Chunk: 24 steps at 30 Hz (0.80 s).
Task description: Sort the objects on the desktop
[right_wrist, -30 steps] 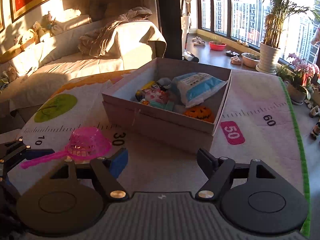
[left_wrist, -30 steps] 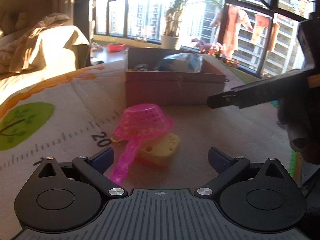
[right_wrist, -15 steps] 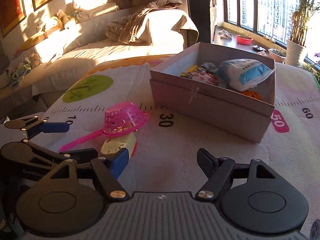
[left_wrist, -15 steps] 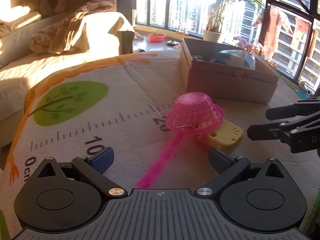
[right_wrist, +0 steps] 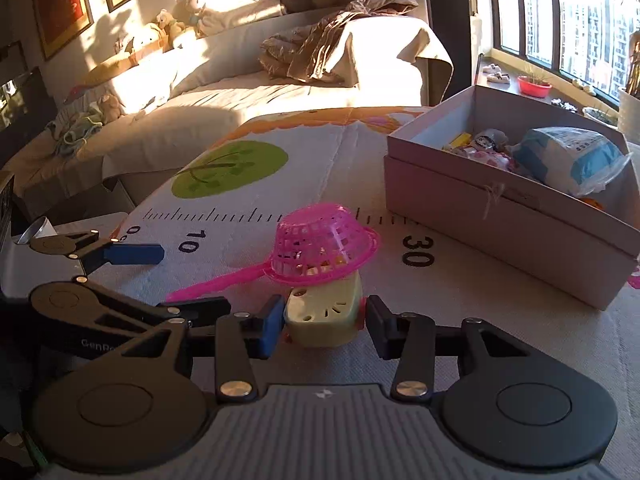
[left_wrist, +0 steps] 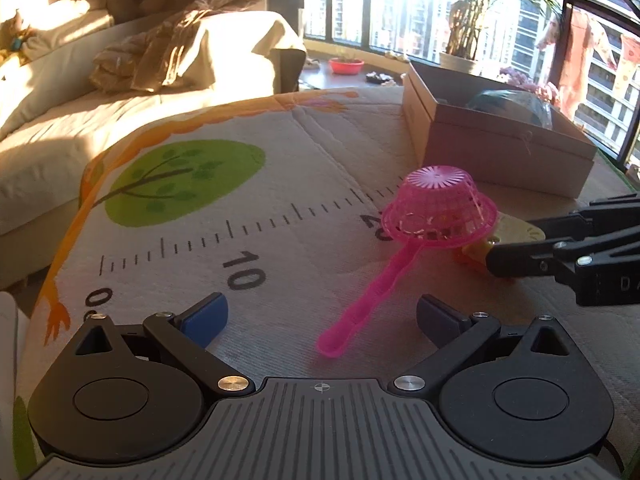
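Note:
A pink plastic strainer lies upside down on the mat, its rim resting on a yellow toy block. Its handle points toward my left gripper, which is open and empty just behind the handle's end. My right gripper is closed in around the yellow block, fingers at both its sides; I cannot tell whether they press it. The strainer sits just beyond. The cardboard box holds several sorted items, including a blue-white packet.
The play mat carries a ruler print and a green tree. A sofa with a rumpled blanket stands at the left. The box is at the far right by the windows. My right gripper's fingers enter from the right.
Both grippers have swung left and lowered. My right gripper has come forward and its fingers have narrowed around the yellow block. My left gripper now lines up behind the strainer handle.

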{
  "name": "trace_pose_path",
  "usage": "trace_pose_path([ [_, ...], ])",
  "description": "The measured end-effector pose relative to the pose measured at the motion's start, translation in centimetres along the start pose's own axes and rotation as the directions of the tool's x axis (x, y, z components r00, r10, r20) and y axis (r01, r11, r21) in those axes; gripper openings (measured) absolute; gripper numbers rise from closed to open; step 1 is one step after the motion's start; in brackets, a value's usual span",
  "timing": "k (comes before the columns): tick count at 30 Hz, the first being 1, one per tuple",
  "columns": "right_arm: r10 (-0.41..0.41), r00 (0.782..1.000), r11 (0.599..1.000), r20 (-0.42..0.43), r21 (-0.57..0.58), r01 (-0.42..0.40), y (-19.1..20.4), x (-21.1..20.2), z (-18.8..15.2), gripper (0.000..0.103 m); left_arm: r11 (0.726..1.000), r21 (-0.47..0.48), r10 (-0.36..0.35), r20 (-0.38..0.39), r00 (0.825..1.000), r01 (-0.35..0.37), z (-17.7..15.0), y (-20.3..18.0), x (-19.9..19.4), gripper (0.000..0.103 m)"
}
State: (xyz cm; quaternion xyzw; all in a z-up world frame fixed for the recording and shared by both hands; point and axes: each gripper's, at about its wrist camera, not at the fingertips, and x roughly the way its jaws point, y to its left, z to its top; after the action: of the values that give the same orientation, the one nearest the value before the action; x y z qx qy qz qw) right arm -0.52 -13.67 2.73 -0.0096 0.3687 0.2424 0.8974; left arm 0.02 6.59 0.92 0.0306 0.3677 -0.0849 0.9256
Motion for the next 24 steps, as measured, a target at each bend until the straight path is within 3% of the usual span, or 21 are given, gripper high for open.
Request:
trace_pose_path([
  [7, -0.161, 0.986, 0.987, 0.035, 0.032, 0.160, -3.8, -4.9, -0.4, 0.043, 0.996, 0.055, -0.064, 0.007, 0.998, 0.063, 0.0, -2.1, 0.3, 0.103],
  [13, -0.343, 0.938, 0.939, 0.056, 0.046, 0.341, -7.3, -9.4, -0.8, 0.043, 0.992, 0.094, -0.089, 0.005, 0.996, 0.089, -0.1, -3.5, 0.5, 0.103],
  [16, -0.395, 0.916, 0.919, 0.066, 0.017, 0.394, -7.8, -10.1, -0.6, 0.043, 0.991, 0.097, -0.088, 0.005, 0.996, 0.087, -0.1, -3.6, 0.6, 0.103],
  [18, -0.384, 0.921, 0.923, 0.062, 0.017, 0.384, -7.7, -9.5, -0.5, 0.043, 0.992, 0.097, -0.088, 0.007, 0.996, 0.087, -0.1, -3.6, 0.7, 0.103],
  [24, -0.260, 0.965, 0.965, 0.043, -0.018, 0.261, -4.9, -5.3, -0.8, 0.043, 0.992, 0.097, -0.086, 0.010, 0.996, 0.084, -0.2, -3.7, 0.6, 0.103],
])
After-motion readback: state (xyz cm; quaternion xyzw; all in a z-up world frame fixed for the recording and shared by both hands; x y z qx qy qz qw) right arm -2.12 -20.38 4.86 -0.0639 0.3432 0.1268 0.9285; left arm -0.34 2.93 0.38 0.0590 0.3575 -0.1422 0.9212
